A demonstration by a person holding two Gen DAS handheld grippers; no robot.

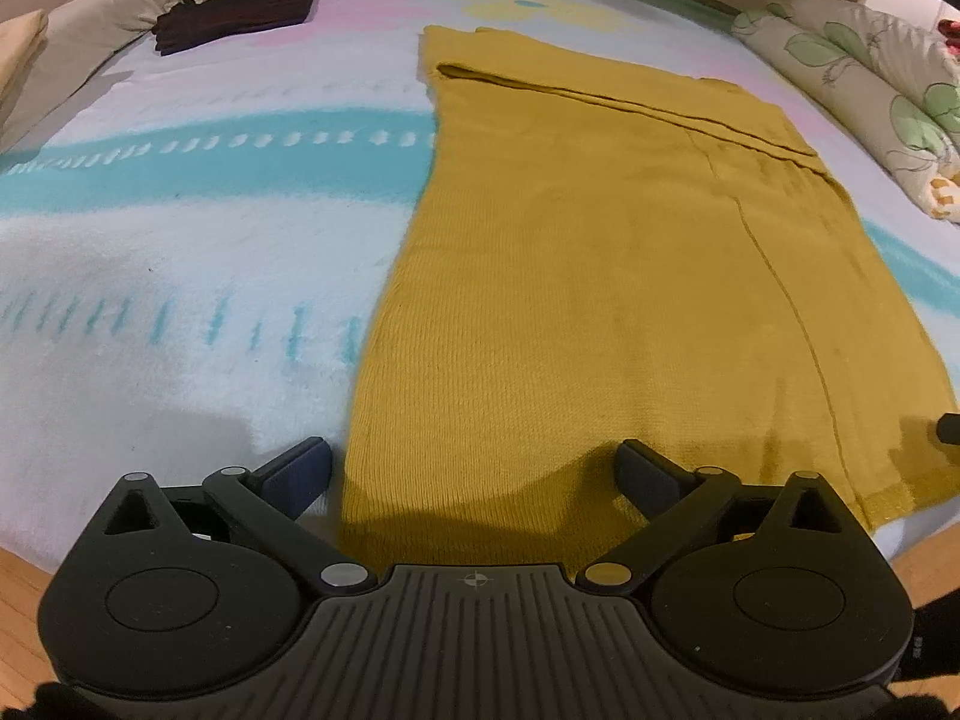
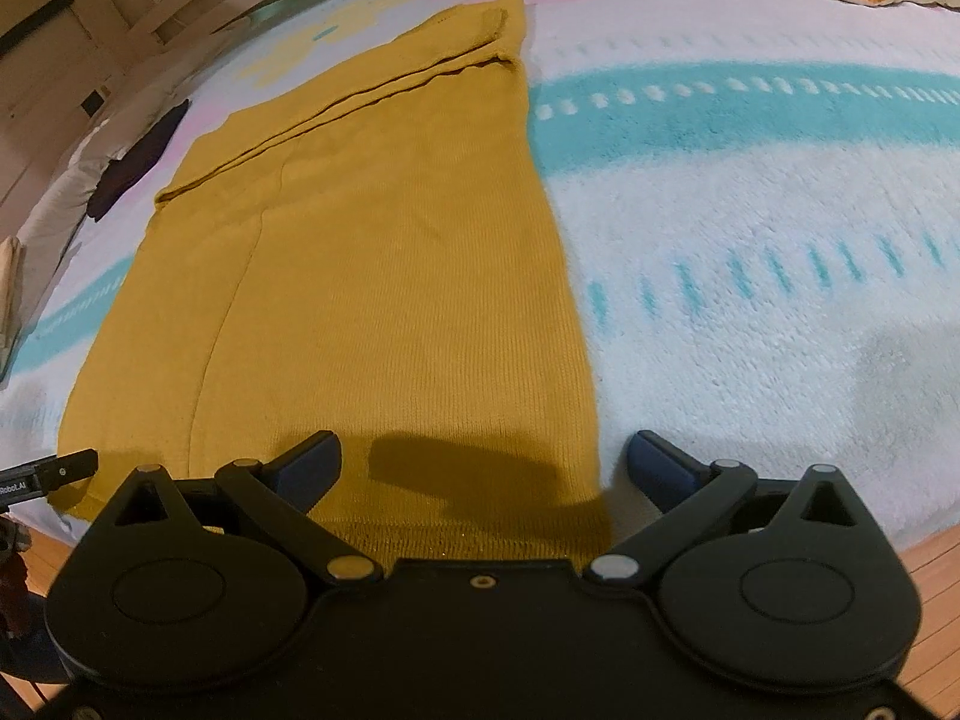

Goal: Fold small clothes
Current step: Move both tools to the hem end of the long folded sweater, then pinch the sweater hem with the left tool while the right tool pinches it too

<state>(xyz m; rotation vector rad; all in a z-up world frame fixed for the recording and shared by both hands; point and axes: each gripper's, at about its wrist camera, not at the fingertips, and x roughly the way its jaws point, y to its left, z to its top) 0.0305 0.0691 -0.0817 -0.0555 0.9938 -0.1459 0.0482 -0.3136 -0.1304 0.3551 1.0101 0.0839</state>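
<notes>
Looking down over the near edge of the bed [image 1: 150, 312], we see a mustard-yellow knit garment [image 1: 570, 276] laid flat on a fluffy white blanket with teal bands. It runs from the near edge toward the far side, and its side parts are folded in over the body, leaving long fold lines along its length and a doubled edge across the far end.

We hold the left hand-held gripper [image 1: 474, 468] above the garment's near-left corner, fingers spread wide apart. The left finger sits over the blanket, just off the cloth's edge; the right finger is over the knit. Nothing is clamped between them.

We hold the right hand-held gripper [image 2: 485, 465] above the near-right corner, fingers likewise wide apart, the left one over the knit, the right one over the blanket. Nothing is gripped. Each casts a shadow on the hem below. Whether any finger touches the cloth, we cannot tell.

A dark folded garment [image 1: 237, 12] lies at the far left of the bed, well apart from the yellow one. A floral quilt [image 1: 870, 84] is bunched at the far right. A wood floor [image 2: 936, 588] shows beside the bed.
</notes>
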